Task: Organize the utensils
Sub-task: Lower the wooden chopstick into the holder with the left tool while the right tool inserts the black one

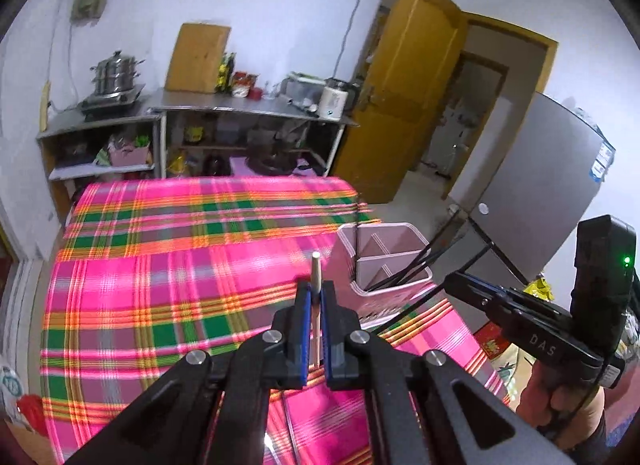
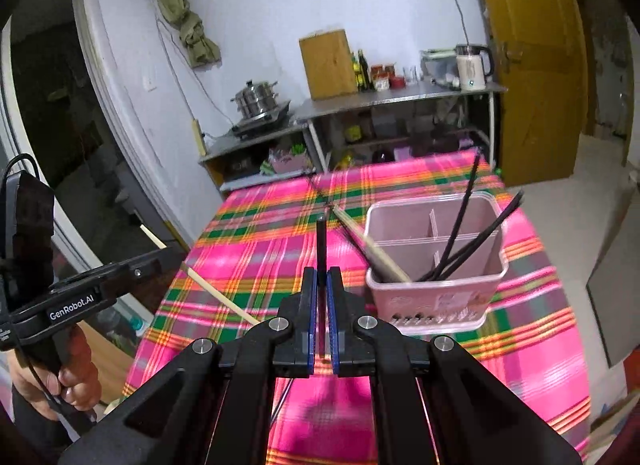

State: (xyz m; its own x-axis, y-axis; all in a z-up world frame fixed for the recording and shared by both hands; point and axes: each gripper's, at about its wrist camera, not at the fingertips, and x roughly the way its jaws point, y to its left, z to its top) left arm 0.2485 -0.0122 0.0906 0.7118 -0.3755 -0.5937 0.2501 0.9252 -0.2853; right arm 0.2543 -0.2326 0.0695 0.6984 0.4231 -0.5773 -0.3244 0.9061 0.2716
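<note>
My left tool [image 1: 316,297] is pressed together on a pale wooden chopstick [image 1: 315,277], whose blunt tip sticks out past the blue pads [image 1: 305,329] while the rest runs back between them toward me. My right tool [image 2: 322,281] is likewise clamped, pinching a black chopstick [image 2: 321,241] that stands up beyond the fingertips, its lower length showing through the narrow gap between the pads. Both tools hang above the worktop [image 1: 160,265], which is covered with a bright pink, green and orange plaid cloth, and neither chopstick touches the cloth. From the right wrist view I see the left tool's body at the left edge, gripped by a hand [image 2: 60,377], with the pale chopstick crossing slantwise over the near-left part of the cloth. From the left wrist view the right tool's body sits at the right edge, held by the other hand [image 1: 560,409]. Just beyond and to the right of the tools stands a pink utensil holder [image 2: 436,261] on the cloth, split by dividers into compartments. Several black chopsticks [image 2: 460,233] lean in its near right compartment, their ends fanning out past the right rim, and one pale chopstick [image 2: 376,253] leans out of its near left corner. Farther off, a metal shelf unit [image 2: 400,95] against the white wall carries a steel pot [image 2: 256,99], a kettle [image 2: 472,65] and bottles, with a yellow door [image 2: 532,65] at the right.
</note>
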